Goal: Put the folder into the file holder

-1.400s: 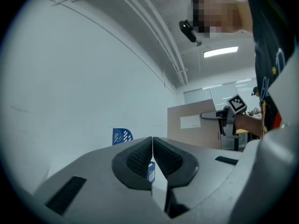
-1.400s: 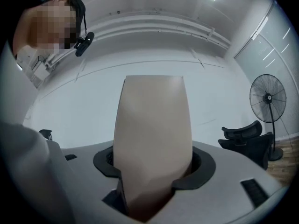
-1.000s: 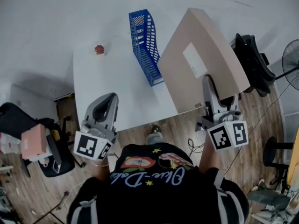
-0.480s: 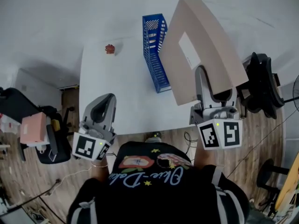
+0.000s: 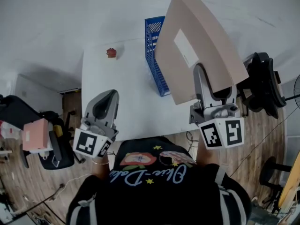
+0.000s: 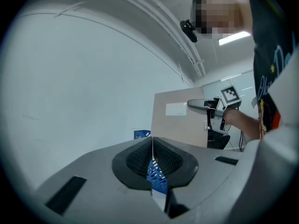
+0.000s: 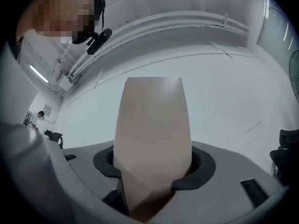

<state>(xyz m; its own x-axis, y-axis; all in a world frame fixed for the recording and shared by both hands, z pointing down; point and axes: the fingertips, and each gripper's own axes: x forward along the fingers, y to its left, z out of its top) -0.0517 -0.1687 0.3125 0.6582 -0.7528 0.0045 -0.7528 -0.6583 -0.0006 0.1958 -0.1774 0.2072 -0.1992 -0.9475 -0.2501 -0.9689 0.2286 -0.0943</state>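
We look down on a white tabletop [image 5: 123, 86], the largest thing here, set against a pale wall; over its right side the beige folder [image 5: 206, 41] is held up in the air, tilted, with a white label on its broad face; it is not in the file holder, though from the head view its lower left edge covers that holder's right side, and we cannot tell whether the two touch; off the tabletop's right edge stands a black chair [image 5: 264, 81]; the blue mesh file holder [image 5: 153, 55] stands upright on the tabletop towards its far edge; the right gripper [image 5: 212, 82] has the folder by its near edge, its jaws spread wide and pressed on either face of it; the left gripper [image 5: 109, 94] hangs over the tabletop's near left corner, its jaws together with nothing between them; a small red thing [image 5: 111, 52] lies near the far left corner, well apart from the holder.
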